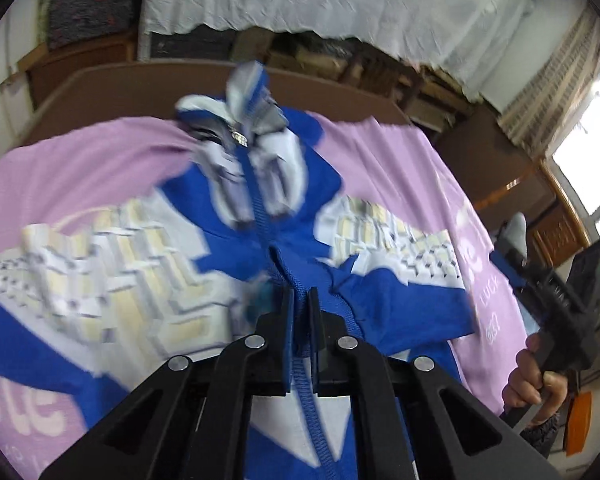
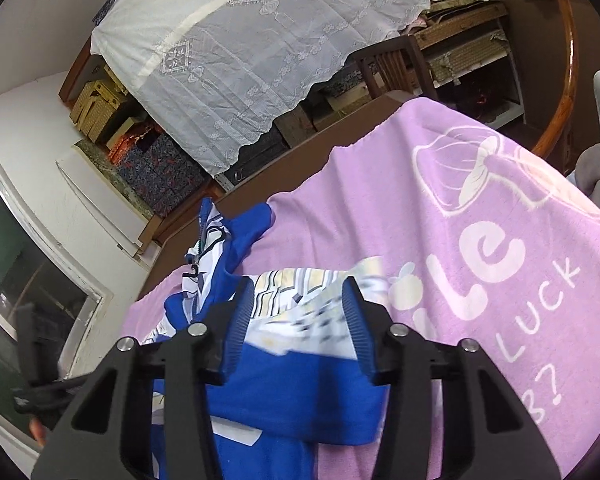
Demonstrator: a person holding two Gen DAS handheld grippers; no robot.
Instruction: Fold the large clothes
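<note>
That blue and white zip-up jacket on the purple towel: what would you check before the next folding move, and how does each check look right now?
1. Left tongs gripping the blue and white zip-up jacket at its blue zipper: ok, fingers nearly closed around the zipper line.
2. Right tongs holding fabric: not ok, they are wide open above the jacket.
3. Jacket lying flat: not ok, the collar end is bunched up.
4. Purple printed towel spread under the jacket: ok.
5. Both sleeves laid out: cannot tell, the picture is blurred.
</note>
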